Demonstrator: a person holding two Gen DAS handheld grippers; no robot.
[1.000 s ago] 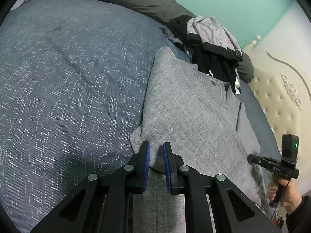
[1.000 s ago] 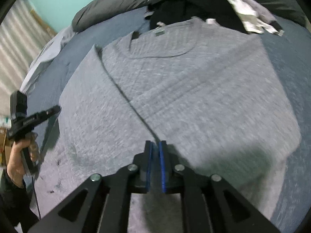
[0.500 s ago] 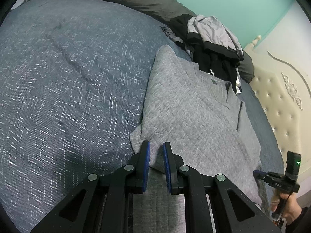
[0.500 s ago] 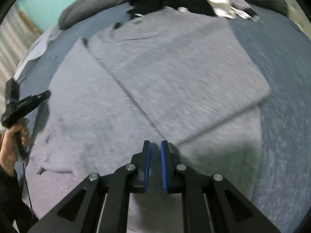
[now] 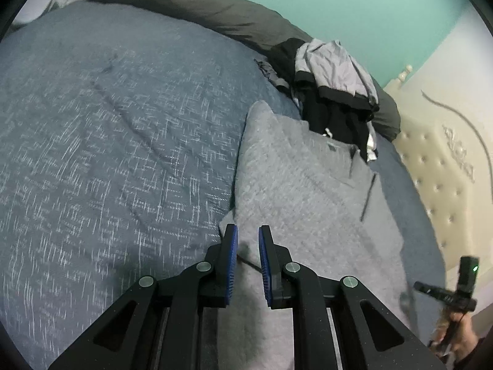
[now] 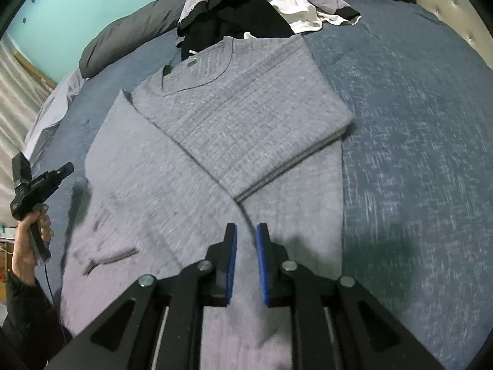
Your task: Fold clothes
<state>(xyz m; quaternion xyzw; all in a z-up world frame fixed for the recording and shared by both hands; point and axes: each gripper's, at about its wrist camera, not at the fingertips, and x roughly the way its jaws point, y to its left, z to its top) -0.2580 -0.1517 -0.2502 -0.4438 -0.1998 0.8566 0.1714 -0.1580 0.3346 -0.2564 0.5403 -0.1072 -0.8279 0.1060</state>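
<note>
Right wrist view: the grey sweater (image 6: 215, 129) is lying flat on the blue-grey bedspread (image 6: 416, 123), neckline pointing toward the pile of dark and light clothes (image 6: 246, 3) at the far side of the bed. One side panel is lying folded over the body, its ribbed hem running diagonally across the middle; a straight seam-like edge is crossing from the shoulder down toward the tongs. The right gripper (image 6: 246, 237) is hovering over the lower part of the sweater with its blue pads parted by a narrow gap; its jaws have just been opening, and nothing is sitting between them. The person's left hand (image 6: 29, 240) is showing at the left edge, gripping the handle of the other tool. Left wrist view: the left gripper (image 5: 248, 240) is pointing at the sweater's near edge where it meets the bedspread, pads apart by a narrow gap, not clamping any cloth; the fabric is lying below and beyond the tips. A dark grey pillow (image 5: 197, 3) is resting along the teal wall (image 5: 354, 6), and a cream tufted headboard (image 5: 440, 166) is standing to the right. Both frames are motion-blurred.
</note>
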